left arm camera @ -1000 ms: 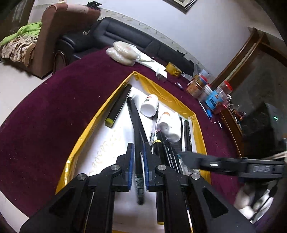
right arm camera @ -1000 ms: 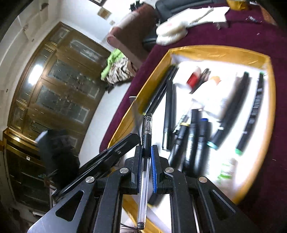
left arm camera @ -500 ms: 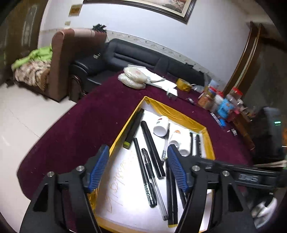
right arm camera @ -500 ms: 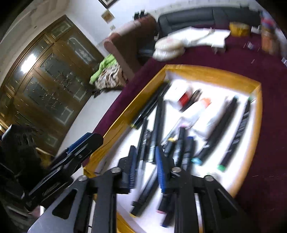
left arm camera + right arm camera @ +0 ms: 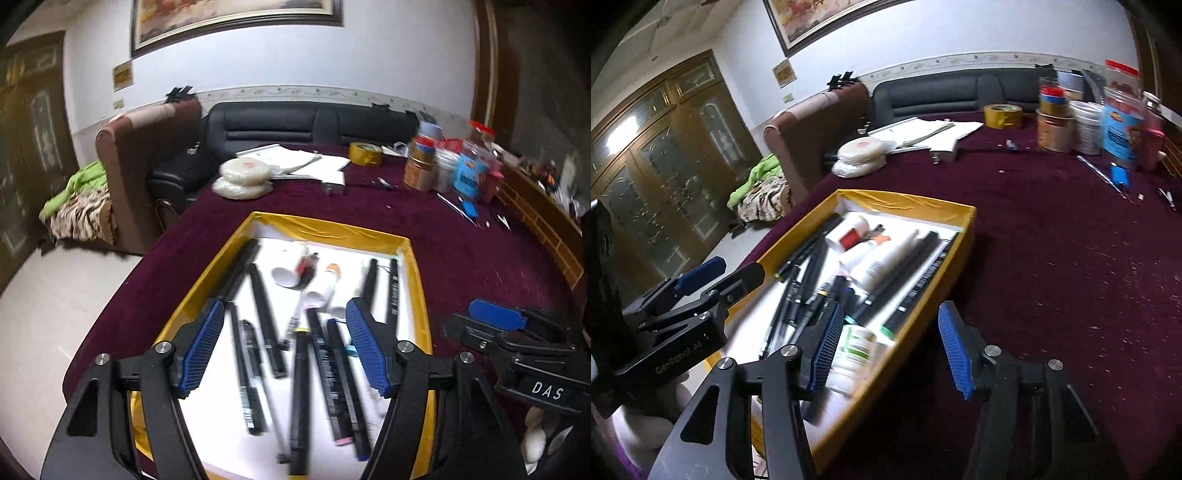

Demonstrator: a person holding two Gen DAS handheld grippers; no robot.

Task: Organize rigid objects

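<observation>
Gold-edged tray point(image 5: 325, 226): a shallow box with a white floor on the maroon tabletop point(image 5: 461, 258); it lies directly ahead of and below the left tool point(image 5: 286, 347), and ahead-left of the right tool point(image 5: 892, 347).
Pens and markers point(image 5: 264, 314): many dark pens lie loose on the tray floor, mostly lengthwise, fanned out between the left tool's fingers in its view; some overlap, and several are blurred.
White tubes and bottles point(image 5: 325, 284): near the far half of the tray, beyond the left tool's tips; one has a red patch point(image 5: 849, 238), one an orange tip.
Green-labelled bottle point(image 5: 855, 350): in the tray's near corner, just beside the right tool's left finger point(image 5: 825, 349).
Left tool: blue-padded fingers spread wide apart, gripping nothing, above the near end of the tray.
Right tool: fingers wide apart and empty; the left finger is over the tray's near corner, the right finger over bare tabletop outside the tray.
Each tool in the other's view: the right tool shows at the left tool's right point(image 5: 517, 339); the left tool shows at the right tool's left point(image 5: 687, 295).
Far tabletop: white papers point(image 5: 306, 162), stacked pale discs point(image 5: 243, 177), a yellow tape roll point(image 5: 365, 153), and jars and tubs point(image 5: 454, 166) well beyond both tools.
Room: a black sofa point(image 5: 306, 125) and a brown armchair point(image 5: 147, 147) behind the tabletop.
</observation>
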